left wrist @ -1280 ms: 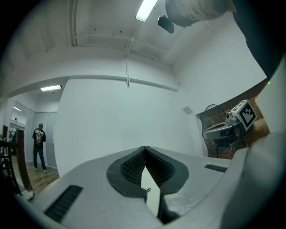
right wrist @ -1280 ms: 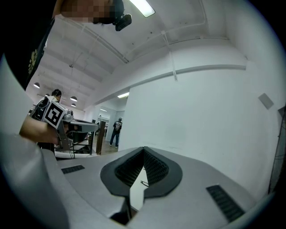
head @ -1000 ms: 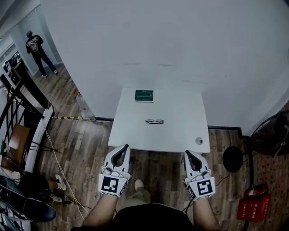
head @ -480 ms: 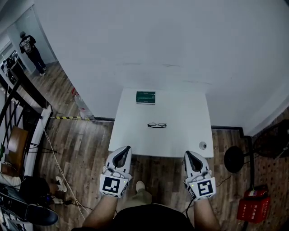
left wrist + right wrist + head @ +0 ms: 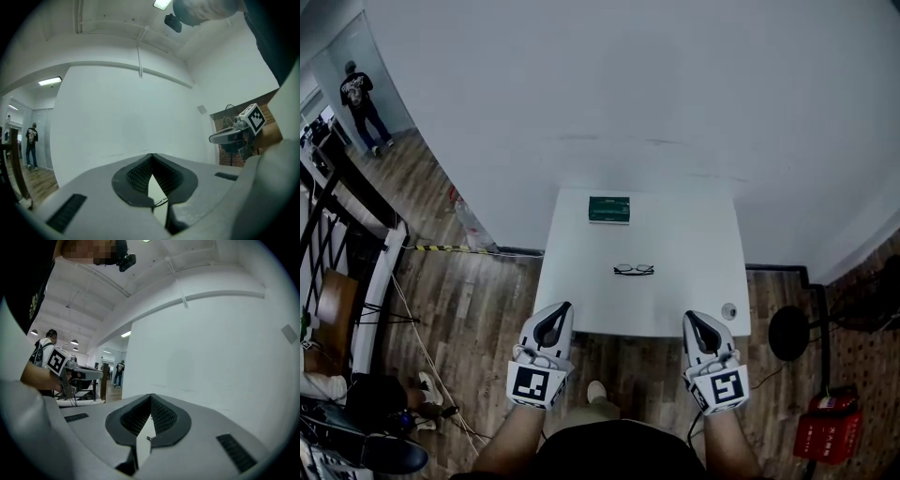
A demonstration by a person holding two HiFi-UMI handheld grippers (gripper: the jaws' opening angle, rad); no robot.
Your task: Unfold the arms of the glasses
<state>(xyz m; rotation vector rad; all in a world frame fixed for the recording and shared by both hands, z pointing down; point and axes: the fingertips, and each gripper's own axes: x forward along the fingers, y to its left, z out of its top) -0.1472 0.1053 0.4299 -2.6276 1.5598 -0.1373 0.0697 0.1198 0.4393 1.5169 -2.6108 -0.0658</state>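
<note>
White table [image 5: 581, 305] with glasses [image 5: 634, 270], green box [image 5: 609, 209]; left claw [image 5: 562, 307], right claw [image 5: 689, 317] closed, empty.

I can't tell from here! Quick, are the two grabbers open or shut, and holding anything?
Left gripper: shut, holding nothing.
Right gripper: shut, holding nothing.

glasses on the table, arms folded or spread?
Folded, it seems: the glasses lie compact on the table, no arms sticking out.
</note>
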